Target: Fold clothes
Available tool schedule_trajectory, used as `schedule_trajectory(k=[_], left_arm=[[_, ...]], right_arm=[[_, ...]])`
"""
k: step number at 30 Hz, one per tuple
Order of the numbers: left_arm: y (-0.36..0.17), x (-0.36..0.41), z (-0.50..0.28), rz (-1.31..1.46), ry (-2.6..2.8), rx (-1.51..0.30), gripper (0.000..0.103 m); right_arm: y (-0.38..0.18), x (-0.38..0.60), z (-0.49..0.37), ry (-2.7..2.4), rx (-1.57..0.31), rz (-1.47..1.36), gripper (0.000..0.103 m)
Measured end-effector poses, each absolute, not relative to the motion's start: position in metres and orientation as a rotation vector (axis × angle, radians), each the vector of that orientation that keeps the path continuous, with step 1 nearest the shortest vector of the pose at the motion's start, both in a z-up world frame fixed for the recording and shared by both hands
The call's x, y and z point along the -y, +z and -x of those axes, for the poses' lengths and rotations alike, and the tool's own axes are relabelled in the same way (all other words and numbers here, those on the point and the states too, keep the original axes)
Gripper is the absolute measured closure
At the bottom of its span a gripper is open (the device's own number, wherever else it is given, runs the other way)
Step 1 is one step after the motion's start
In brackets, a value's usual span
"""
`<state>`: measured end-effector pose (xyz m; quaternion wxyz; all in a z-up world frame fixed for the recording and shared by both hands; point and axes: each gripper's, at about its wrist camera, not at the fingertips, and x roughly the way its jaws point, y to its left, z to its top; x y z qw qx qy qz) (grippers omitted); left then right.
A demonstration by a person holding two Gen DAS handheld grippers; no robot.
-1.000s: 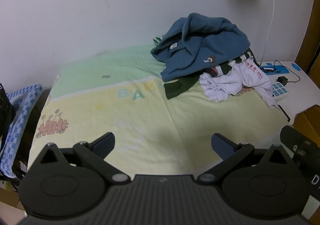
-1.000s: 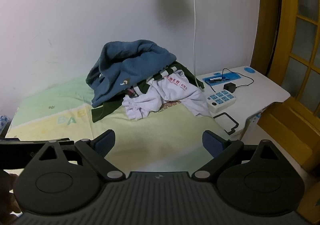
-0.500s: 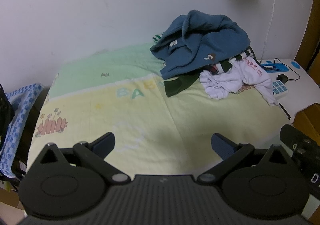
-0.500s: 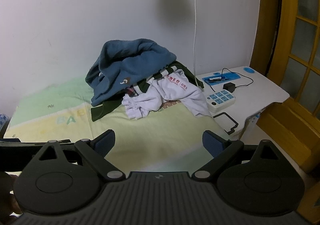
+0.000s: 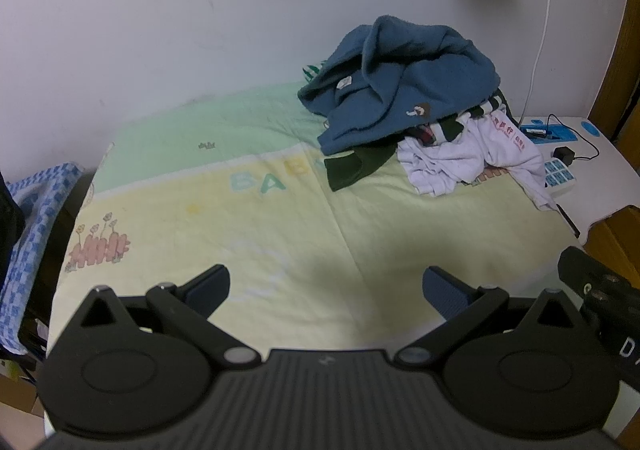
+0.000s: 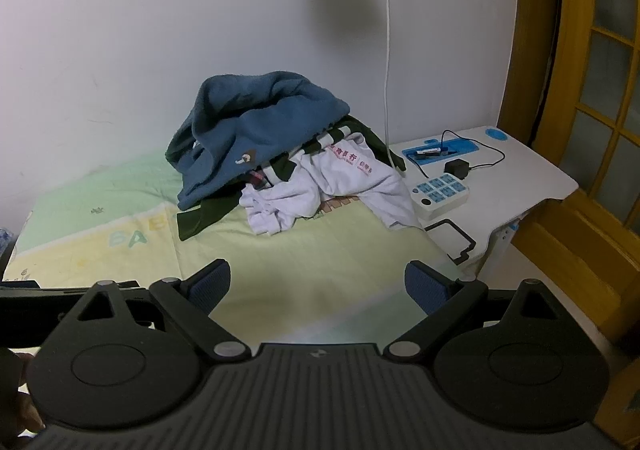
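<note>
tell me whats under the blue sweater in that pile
Under the blue sweater a dark green garment, a green-and-white striped piece and a bit of red plaid poke out. Anything deeper is covered.

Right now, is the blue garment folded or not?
Not folded: the blue garment lies crumpled on top of the clothes pile.

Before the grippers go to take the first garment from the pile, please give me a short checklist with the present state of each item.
1. Left gripper open, nothing between the fingers: ok.
2. Right gripper open and unloaded: ok.
3. Blue garment lies on top of the pile, reachable first: ok.
4. Bare blanket in front for spreading: ok.
5. White garment free from the power strip: not ok, its edge lies against it.
6. Garments underneath not tangled: cannot tell.
</note>
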<state>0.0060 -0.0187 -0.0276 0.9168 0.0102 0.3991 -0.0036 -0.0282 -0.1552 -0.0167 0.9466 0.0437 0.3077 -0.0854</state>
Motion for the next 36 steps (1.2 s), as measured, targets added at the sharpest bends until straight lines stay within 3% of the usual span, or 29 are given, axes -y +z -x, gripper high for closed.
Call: schedule_trajectory(k=[19, 29, 36], left_arm=[[-0.06, 0.035, -0.039, -0.013, -0.034, -0.943, 0.0], [-0.067, 0.045, -0.075, 0.007, 0.067, -0.926, 0.001], [-0.067, 0.02, -0.081, 0.088, 0.241, -0.914, 0.001]], right_arm=[[-0.032, 0.175, -0.018, -0.152, -0.64, -0.089, 0.007], [-0.001, 0.178, -0.14, 0.002, -0.566, -0.022, 0.007], [0.001, 0.118, -0.237, 0.132, -0.55, 0.025, 0.007]])
